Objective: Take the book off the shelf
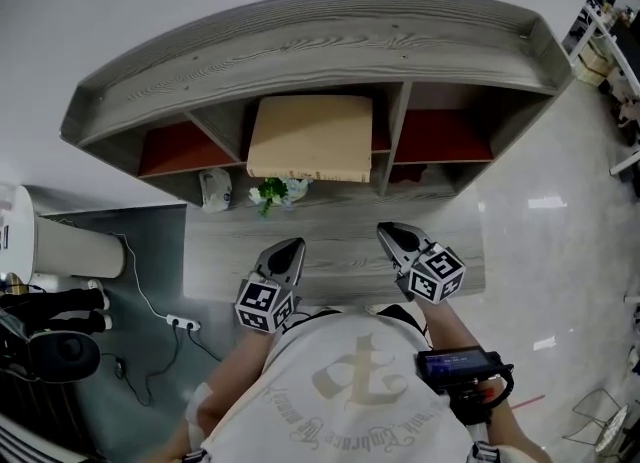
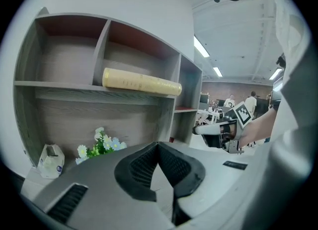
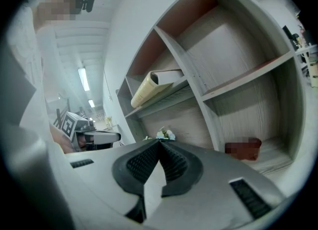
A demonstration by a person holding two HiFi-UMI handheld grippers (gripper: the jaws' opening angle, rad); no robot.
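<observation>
Book: the tan book [image 1: 310,136] lay flat in the middle compartment of the grey wooden shelf [image 1: 330,36], at 12 o'clock from the person, its front edge jutting past the board.
Left hand-held gripper [image 1: 290,248]: clenched on nothing, short of the shelf, with the book at its 12 o'clock.
Right hand-held gripper [image 1: 386,232]: likewise clenched and empty, with the book at its 11 o'clock.
Step in hand: judged to be the approach. The jaws would have to part first, then pinch the overhanging edge and draw it straight back toward 6 o'clock.
Edges: upright dividers [image 1: 396,141] flanked the book closely at 9 and 3 o'clock, so a sideways pull would likely catch.
Open room: artificial flowers [image 1: 272,191] and a white pouch [image 1: 215,189] sat on the lower board at the book's 7 o'clock. The path between the grippers and the book looked free.
</observation>
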